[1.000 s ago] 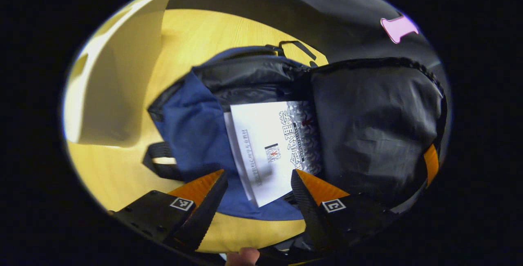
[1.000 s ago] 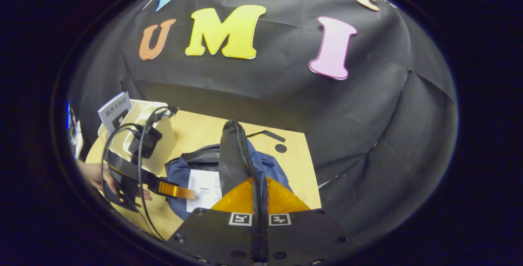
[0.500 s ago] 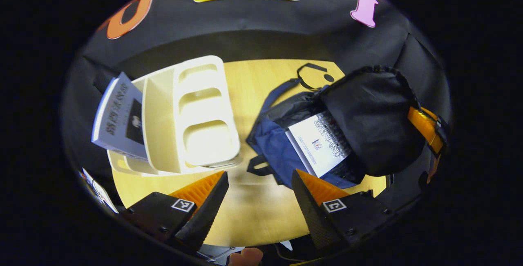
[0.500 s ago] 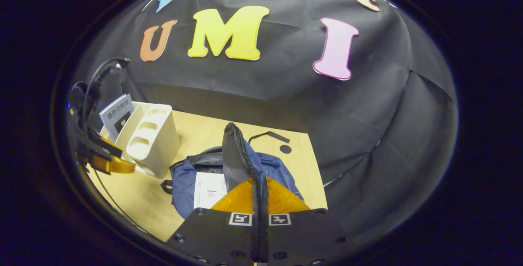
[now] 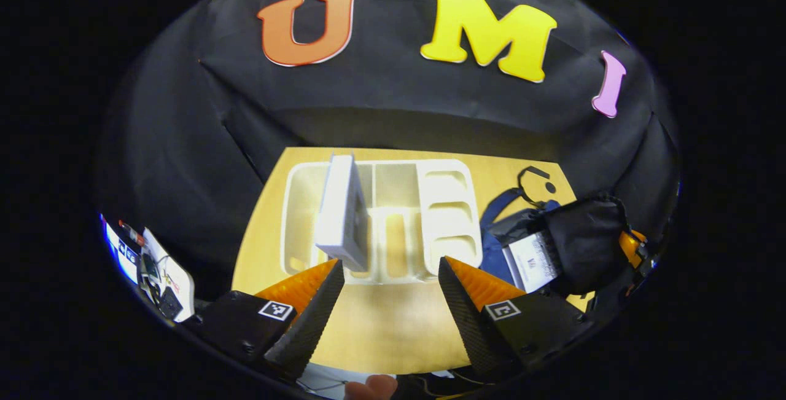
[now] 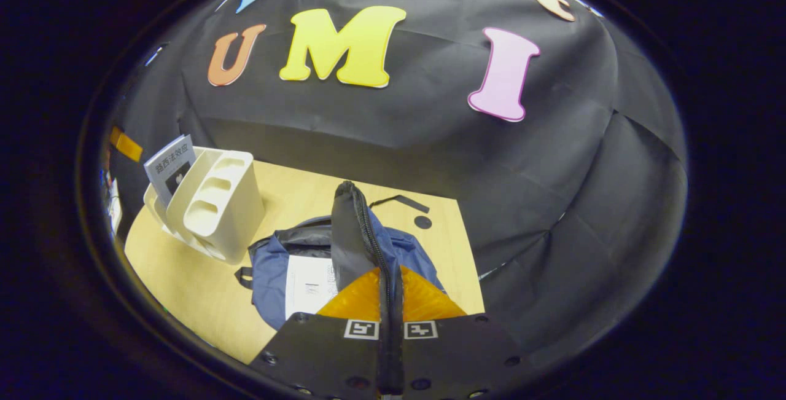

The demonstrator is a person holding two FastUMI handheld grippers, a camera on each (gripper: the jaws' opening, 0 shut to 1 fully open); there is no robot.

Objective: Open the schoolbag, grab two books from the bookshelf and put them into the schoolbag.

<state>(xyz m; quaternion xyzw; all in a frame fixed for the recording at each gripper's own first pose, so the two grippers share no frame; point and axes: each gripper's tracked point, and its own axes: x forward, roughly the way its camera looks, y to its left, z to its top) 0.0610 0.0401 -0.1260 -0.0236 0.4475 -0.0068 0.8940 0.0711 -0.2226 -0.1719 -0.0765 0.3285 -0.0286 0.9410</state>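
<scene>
Your left claw [image 5: 387, 292], now empty and apart, has swung from the schoolbag [image 5: 509, 237] to the remaining book [image 5: 341, 215]; right claw [image 6: 388, 301] stays clamped on the flap [image 6: 353, 234].

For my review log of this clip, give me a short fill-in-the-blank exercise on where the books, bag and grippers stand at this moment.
1. The right hand-held gripper is shut on the schoolbag's black ____.
2. One book already lies inside the open ____.
3. The left hand-held gripper is open and faces the cream ____, where a second book stands.
4. Both the bag and the shelf rest on a wooden ____.

Missing words: flap; schoolbag; bookshelf; table
</scene>
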